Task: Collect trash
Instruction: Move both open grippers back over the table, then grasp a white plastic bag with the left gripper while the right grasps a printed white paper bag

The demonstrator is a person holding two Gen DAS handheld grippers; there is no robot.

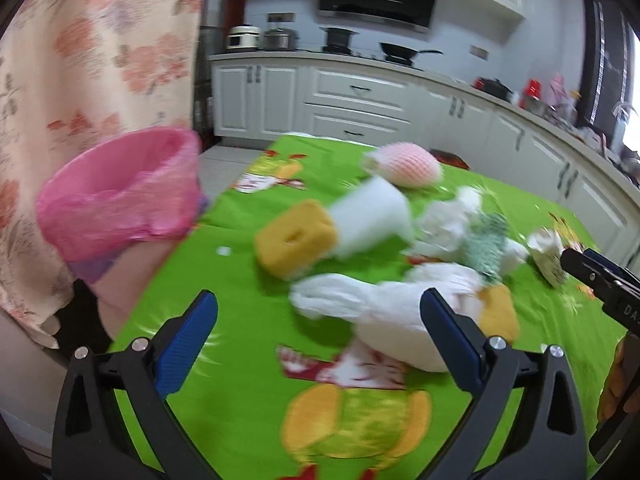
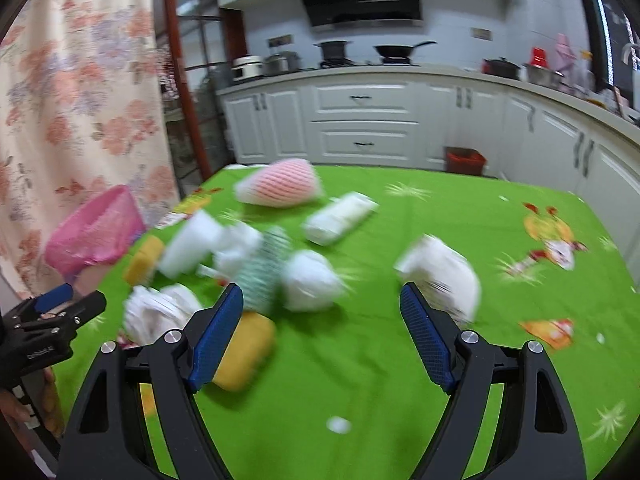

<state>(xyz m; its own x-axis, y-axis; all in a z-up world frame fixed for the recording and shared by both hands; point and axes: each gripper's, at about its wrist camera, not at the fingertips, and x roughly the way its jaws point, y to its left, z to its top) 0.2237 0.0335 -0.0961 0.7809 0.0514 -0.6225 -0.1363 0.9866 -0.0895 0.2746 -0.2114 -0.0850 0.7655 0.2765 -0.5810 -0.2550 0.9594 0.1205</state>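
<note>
Left gripper (image 1: 318, 330), spread, empty: crumpled white bag (image 1: 384, 300) lies just ahead, long axis left-right; right gripper (image 2: 322, 330) spread, farther.

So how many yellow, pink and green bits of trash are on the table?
Yellow sponges: 2
Pink foam net: 1
Green mesh net: 1
Total: 4
The white pieces are too blurred to count surely.
</note>
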